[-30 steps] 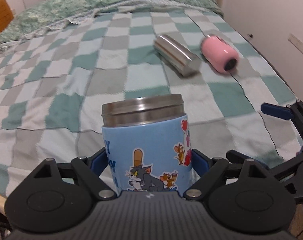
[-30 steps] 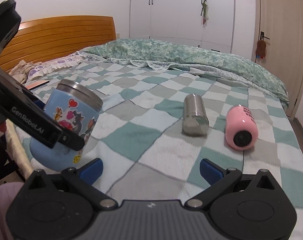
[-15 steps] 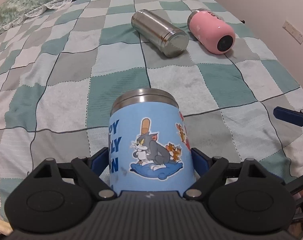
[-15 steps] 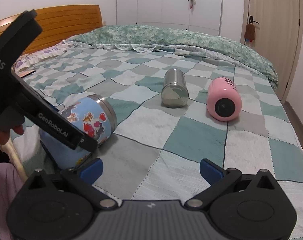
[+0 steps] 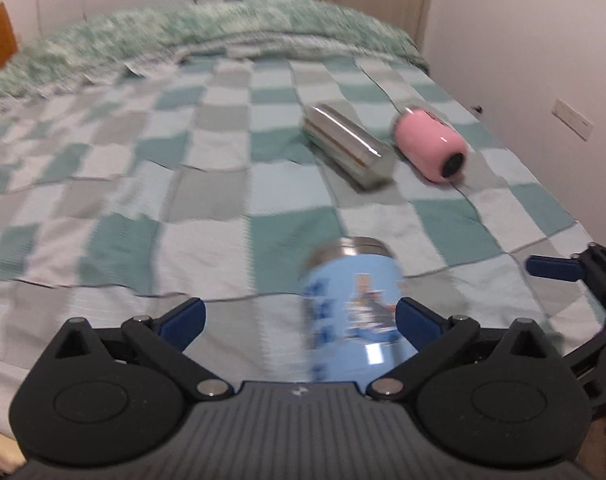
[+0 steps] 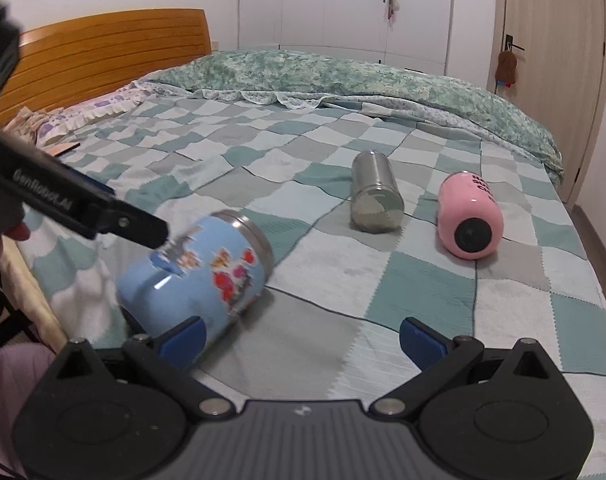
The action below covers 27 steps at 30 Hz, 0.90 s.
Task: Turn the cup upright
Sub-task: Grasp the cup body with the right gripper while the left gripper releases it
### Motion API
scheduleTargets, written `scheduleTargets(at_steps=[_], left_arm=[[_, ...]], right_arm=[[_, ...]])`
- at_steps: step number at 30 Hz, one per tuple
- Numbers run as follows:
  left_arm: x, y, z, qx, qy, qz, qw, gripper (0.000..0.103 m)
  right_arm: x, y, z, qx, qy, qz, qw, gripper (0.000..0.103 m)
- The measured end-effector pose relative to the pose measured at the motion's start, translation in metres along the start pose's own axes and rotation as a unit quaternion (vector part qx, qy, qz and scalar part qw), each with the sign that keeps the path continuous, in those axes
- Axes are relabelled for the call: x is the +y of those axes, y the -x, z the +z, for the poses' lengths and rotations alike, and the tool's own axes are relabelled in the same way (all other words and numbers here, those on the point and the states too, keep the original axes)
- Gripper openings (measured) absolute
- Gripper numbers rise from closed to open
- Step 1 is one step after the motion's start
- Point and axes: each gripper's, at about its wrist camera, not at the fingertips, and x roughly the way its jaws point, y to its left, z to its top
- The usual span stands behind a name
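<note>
A blue cartoon-printed cup (image 6: 195, 276) with a steel rim lies tilted on its side on the checked bedspread, near the bed's front edge. In the left wrist view the blue cup (image 5: 353, 308) is blurred, close to the right finger. My left gripper (image 5: 299, 316) is open, its jaws wide apart and free of the cup. In the right wrist view the left gripper (image 6: 103, 216) hovers just above the cup. My right gripper (image 6: 301, 336) is open and empty, with its left fingertip (image 6: 183, 334) in front of the cup.
A steel cup (image 6: 377, 198) and a pink cup (image 6: 469, 214) lie on their sides further back on the bed (image 6: 423, 280). They also show in the left wrist view: the steel cup (image 5: 349, 146) and the pink cup (image 5: 431, 148). A wooden headboard (image 6: 103, 64) is at the left.
My left gripper has opened and let go of the blue cup. The cup has tipped over onto its side on the bedspread. The left gripper has lifted away.
</note>
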Motion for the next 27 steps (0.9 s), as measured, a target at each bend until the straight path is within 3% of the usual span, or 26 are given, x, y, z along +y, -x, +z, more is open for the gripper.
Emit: scheduleTargets(at_steps=[5,10,21,27], left_arm=[[0.039,0.009,-0.018,-0.045,-0.013,0.014,0.9988,0.103],[0.067,-0.001,-0.034,-0.064,-0.076,0.036,0.9944,0.103],[0.093,-0.031,-0.038,-0.059,-0.115,-0.031,0.9912,0.103],[0.094,-0.040,-0.041,-0.053,-0.134,-0.049,0.9883,0.103]], right_arm=[[0.025,-0.012,0.019,0.015,-0.045,-0.003,0.999,0.103],[0.046,-0.038,0.036,0.046,-0.107,-0.017,0.993,0.103],[0.068,-0.089,0.062,0.110,-0.175,-0.076,0.975,0.103],[0.069,-0.118,0.072,0.149,-0.186,-0.096,0.966,0.094]])
